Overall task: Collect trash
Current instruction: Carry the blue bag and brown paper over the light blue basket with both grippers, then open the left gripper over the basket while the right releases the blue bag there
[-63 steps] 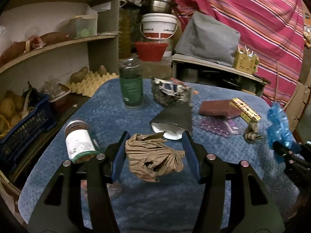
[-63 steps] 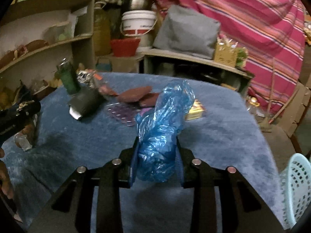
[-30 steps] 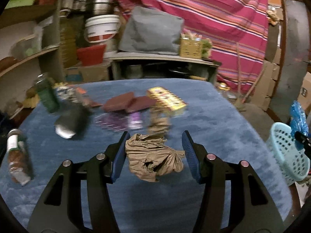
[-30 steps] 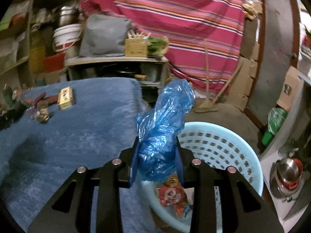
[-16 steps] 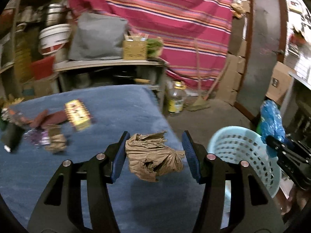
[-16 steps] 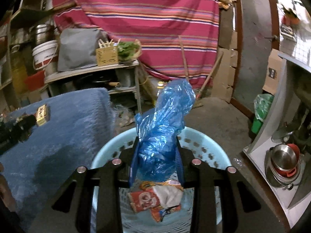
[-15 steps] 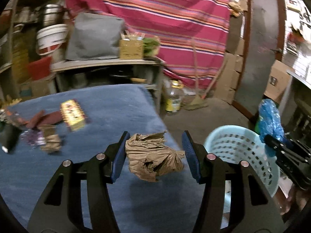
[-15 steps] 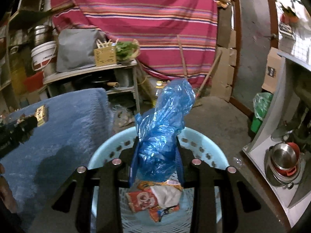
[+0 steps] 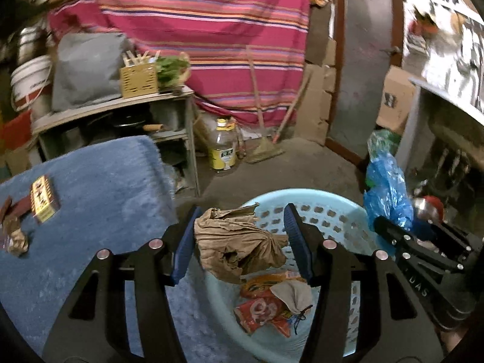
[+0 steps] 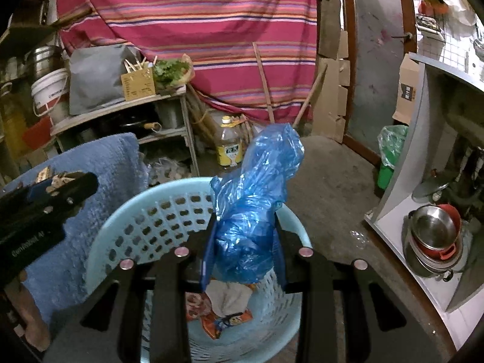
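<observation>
- Hovering at 6 o'clock in the left wrist view: left gripper (image 9: 240,243), fingers spread wide, crumpled brown paper (image 9: 236,243) touching only the left pad, clear of the right one, over the near rim of the pale blue basket (image 9: 329,211).
- Risking a miss: hanging at the rim, likely to fall onto the blue table cover (image 9: 96,181) at 9 o'clock if dropped now.
- Clamping the blue plastic bag (image 10: 254,208) at centre of the right wrist view: right gripper (image 10: 243,248), pressed tight, above the basket with wrappers (image 10: 224,311) inside.
- Risking cling: light film possibly sticking to a pad or drifting over the far rim.
</observation>
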`<action>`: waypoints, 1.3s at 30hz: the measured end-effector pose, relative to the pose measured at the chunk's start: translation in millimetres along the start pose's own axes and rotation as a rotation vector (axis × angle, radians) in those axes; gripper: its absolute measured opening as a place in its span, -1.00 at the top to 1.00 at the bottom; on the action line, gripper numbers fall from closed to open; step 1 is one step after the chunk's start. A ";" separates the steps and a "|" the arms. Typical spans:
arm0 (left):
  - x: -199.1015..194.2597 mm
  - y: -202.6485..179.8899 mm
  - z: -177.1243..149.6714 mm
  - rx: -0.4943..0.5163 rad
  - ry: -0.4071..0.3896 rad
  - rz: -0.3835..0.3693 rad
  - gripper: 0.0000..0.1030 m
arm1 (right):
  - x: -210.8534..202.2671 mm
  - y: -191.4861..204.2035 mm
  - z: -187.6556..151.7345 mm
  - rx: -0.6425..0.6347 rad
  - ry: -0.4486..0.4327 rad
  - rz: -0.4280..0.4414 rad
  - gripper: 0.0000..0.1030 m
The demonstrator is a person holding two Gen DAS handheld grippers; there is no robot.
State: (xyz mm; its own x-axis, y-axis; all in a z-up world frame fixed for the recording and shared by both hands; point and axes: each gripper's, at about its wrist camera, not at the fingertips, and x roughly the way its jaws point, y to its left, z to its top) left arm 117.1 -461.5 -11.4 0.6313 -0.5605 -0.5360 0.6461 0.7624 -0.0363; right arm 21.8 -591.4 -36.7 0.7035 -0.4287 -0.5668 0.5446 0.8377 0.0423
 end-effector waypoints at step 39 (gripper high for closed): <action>-79.7 175.0 -16.8 -0.071 -0.024 0.324 -0.89 | 14.2 53.3 -2.0 0.000 0.077 -0.044 -0.73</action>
State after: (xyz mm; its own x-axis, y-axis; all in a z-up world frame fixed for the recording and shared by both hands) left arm 172.6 -278.0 10.8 0.8094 -0.2921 -0.5095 0.3790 0.9225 0.0733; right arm 59.9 -552.2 -44.1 0.6419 -0.4374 -0.6298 0.5736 0.8190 0.0159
